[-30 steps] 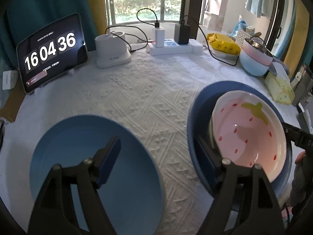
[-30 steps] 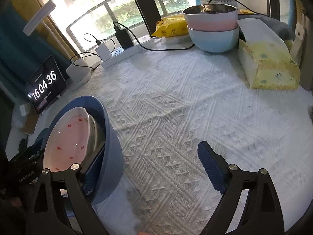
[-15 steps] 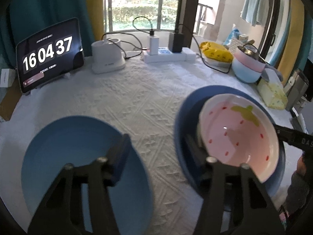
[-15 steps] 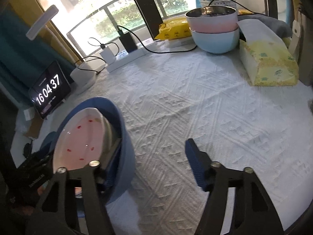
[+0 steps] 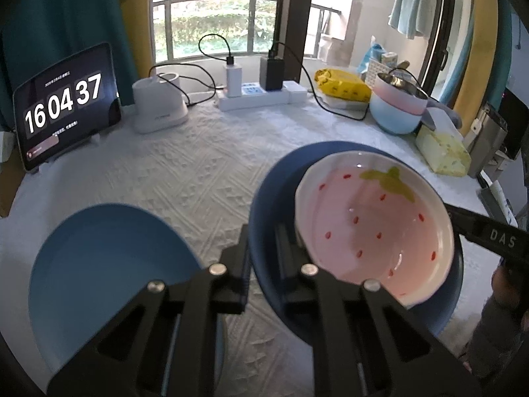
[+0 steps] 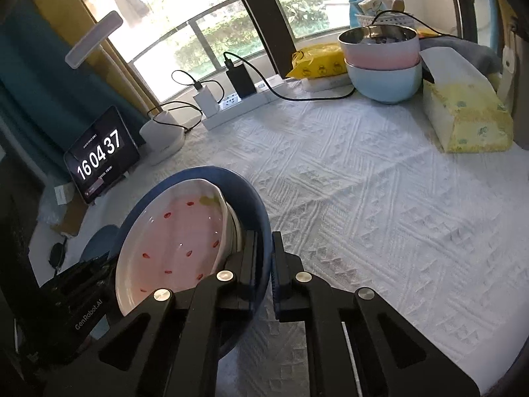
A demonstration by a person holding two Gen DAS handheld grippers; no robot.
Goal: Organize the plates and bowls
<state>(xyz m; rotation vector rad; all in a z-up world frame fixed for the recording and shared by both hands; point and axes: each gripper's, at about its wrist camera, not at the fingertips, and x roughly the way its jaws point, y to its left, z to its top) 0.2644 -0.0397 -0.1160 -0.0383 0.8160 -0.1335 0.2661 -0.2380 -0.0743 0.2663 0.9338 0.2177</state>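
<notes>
A dark blue bowl (image 5: 281, 182) (image 6: 246, 192) sits on the white tablecloth with a pink strawberry-pattern bowl (image 5: 373, 228) (image 6: 178, 235) leaning tilted inside it. My left gripper (image 5: 263, 253) is shut on the dark bowl's near-left rim. My right gripper (image 6: 264, 254) is shut on the opposite rim, one finger inside the wall and one outside. Each gripper also shows in the other's view, the right gripper (image 5: 482, 235) at the far rim and the left gripper (image 6: 82, 291) low on the left. A light blue plate (image 5: 109, 264) lies flat to the left of the bowl.
A pink bowl stacked in a pale blue bowl (image 5: 396, 109) (image 6: 383, 69) stands at the back right beside a yellow tissue pack (image 6: 463, 112). Along the back are a clock tablet (image 5: 66, 106), a white charger base (image 5: 158, 106), a power strip (image 5: 258, 96) with cables, and a yellow packet (image 5: 344, 86).
Both grippers' jaws have gone from wide open to shut on opposite sides of the dark blue bowl's rim. The light blue plate has not moved.
</notes>
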